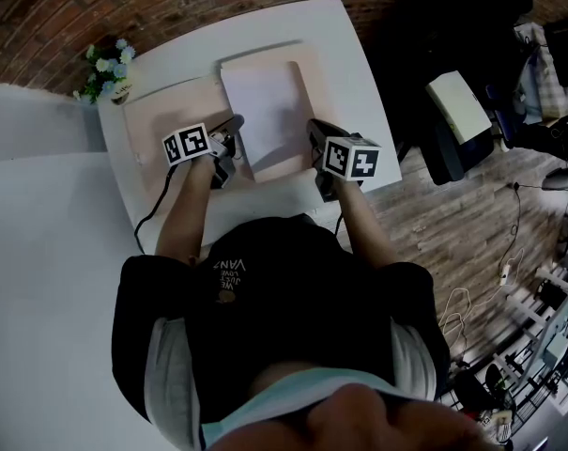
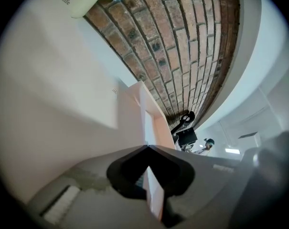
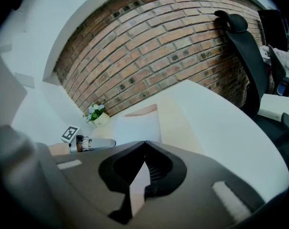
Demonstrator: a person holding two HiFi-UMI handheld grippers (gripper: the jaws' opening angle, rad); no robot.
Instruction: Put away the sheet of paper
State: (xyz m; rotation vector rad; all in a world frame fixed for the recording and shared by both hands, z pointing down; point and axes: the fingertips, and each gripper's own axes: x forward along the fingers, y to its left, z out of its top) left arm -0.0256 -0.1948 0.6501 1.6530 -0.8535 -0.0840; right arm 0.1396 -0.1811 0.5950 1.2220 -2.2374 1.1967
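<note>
Flowers: a small pot of pale flowers stands on the far left corner of the white counter. It sits under a brick wall, near the folder but not touching it.
Folder: an open pink folder lies flat across the middle of the counter, its left half bare.
Left tool: the left tool reaches in from the near side, around where the folder's two halves meet. In the left gripper view its jaws are closed on a thin edge that looks white on one face with pink just beside it. This appears to be the sheet's left edge.
Sheet: the white sheet of paper lies on the folder's right half, between the two tools, and pink shows along its far and right sides. The right gripper view shows it flat, straight ahead of the jaws.
Right tool: the right tool sits at the folder's near right edge. In the right gripper view its jaws are pressed together on a thin pale-pink strip, seemingly the folder's edge.
Person: someone in a black top leans over the near side of the counter, one bare forearm behind each tool.
Chair: a black office chair with a pale pad on its seat stands on the wooden floor, just beyond the counter's right edge.
</note>
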